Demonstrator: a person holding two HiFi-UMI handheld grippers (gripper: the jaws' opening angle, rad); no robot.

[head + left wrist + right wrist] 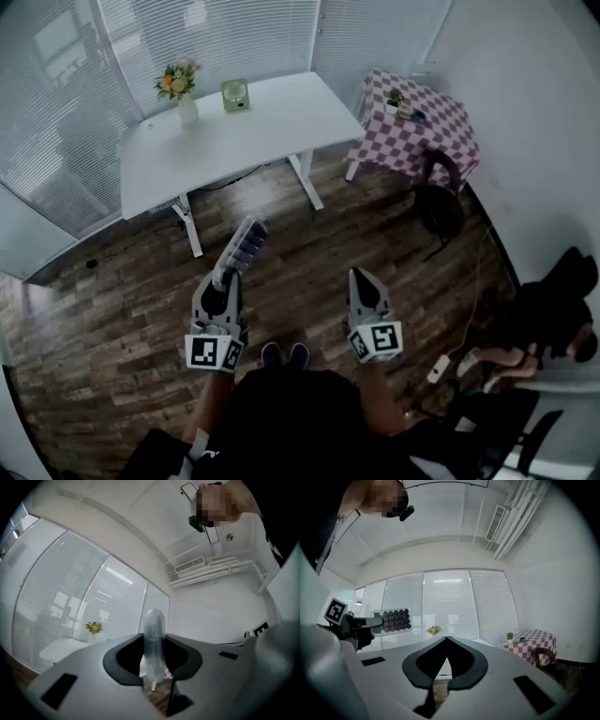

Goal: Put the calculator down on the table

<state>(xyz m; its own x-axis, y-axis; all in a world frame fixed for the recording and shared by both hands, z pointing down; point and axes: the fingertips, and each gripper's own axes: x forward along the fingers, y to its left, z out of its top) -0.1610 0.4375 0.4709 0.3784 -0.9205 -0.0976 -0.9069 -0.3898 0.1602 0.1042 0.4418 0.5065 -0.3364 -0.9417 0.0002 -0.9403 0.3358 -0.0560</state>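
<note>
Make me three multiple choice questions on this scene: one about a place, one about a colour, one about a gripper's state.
1. Where does the vase of flowers stand?
A. on the floor
B. on the white table
C. on a chair
2. What colours is the checked tablecloth?
A. pink and white
B. blue and yellow
C. plain black
3. How is the left gripper?
A. open and empty
B. shut on nothing
C. shut on the calculator
Answers: B, the vase sits near the table's far edge; A, pink and white squares cover the cloth; C, the left gripper view shows its jaws clamping the calculator.
</note>
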